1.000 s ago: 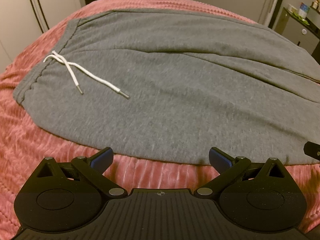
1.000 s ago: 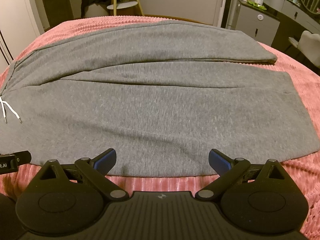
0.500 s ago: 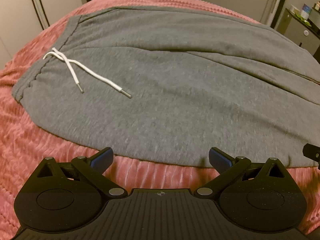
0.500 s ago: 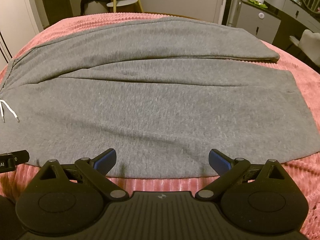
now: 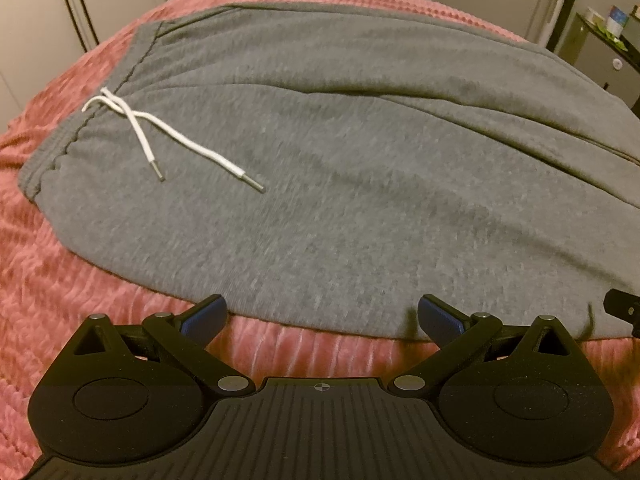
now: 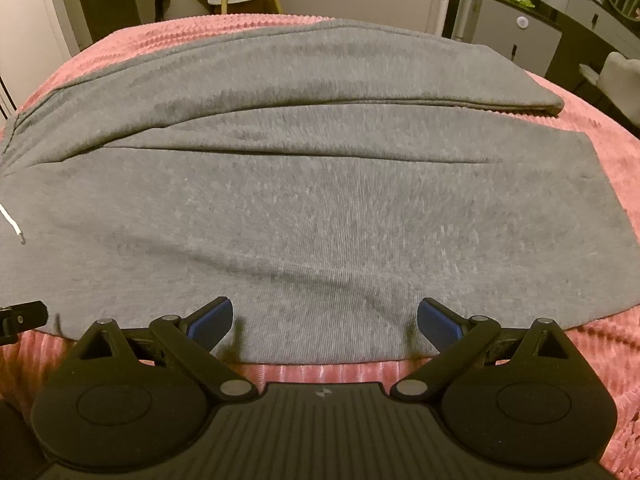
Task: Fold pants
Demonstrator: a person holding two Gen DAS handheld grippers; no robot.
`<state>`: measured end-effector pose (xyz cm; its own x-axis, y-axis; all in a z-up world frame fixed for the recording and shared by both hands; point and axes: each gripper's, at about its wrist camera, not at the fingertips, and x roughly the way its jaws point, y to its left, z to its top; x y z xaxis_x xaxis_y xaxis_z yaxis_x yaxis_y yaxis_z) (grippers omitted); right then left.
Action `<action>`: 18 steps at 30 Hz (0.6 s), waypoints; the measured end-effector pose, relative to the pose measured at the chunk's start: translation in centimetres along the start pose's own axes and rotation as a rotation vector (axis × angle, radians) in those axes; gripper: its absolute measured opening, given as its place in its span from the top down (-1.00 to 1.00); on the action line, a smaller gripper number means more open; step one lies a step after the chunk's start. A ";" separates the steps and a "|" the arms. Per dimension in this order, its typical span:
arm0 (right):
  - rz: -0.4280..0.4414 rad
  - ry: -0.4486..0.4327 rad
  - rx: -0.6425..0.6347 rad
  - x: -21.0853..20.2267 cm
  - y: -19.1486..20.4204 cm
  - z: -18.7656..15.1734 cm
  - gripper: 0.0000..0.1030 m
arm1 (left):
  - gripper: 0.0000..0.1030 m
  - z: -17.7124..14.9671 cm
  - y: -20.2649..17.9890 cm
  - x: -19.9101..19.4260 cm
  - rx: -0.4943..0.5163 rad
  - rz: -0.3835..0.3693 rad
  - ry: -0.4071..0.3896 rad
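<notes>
Across the pink bedspread [image 5: 60, 300] lie grey pants [image 5: 340, 168] — left gripper [image 5: 320, 316] and right gripper [image 6: 325, 320] both spread wide at the near edge, holding nothing.

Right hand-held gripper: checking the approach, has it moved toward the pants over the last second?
Yes. The right hand-held gripper has advanced; its fingertips now overlap the near hem of the grey pants, which earlier lay just ahead of them.

You won't find any words, numbers or brand names to read in either view. The only marks are a small crosshair sign on the ribbed black body of the left gripper [image 5: 320, 316] and a small pale emblem, too tiny to make out, on the right gripper [image 6: 325, 320].
</notes>
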<state>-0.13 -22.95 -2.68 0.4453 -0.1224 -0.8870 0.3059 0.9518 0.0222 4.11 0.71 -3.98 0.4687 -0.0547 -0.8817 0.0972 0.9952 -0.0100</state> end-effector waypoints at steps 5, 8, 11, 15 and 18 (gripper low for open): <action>-0.005 0.029 0.029 2.0 -0.7 0.0 -0.92 | -1.00 0.6 0.0 0.5 -0.010 0.001 0.003; 0.008 0.041 0.065 3.5 -1.5 -0.3 -0.92 | -1.00 1.6 -0.3 0.7 -0.011 0.001 -0.018; 0.068 0.042 0.117 4.6 -2.7 -0.8 -0.93 | -1.00 3.4 -0.5 0.9 -0.011 0.023 -0.071; 0.151 0.146 0.130 5.4 -4.1 0.5 -0.93 | -1.00 7.1 -0.3 1.8 -0.069 0.062 -0.178; 0.244 0.137 0.219 4.2 -6.3 4.1 -0.88 | -1.00 9.5 0.9 3.2 -0.155 0.088 -0.260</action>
<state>3.25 -30.65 -4.66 0.4152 0.1542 -0.8966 0.3843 0.8636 0.3265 14.07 0.64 -2.30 0.6801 0.0332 -0.7324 -0.0796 0.9964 -0.0288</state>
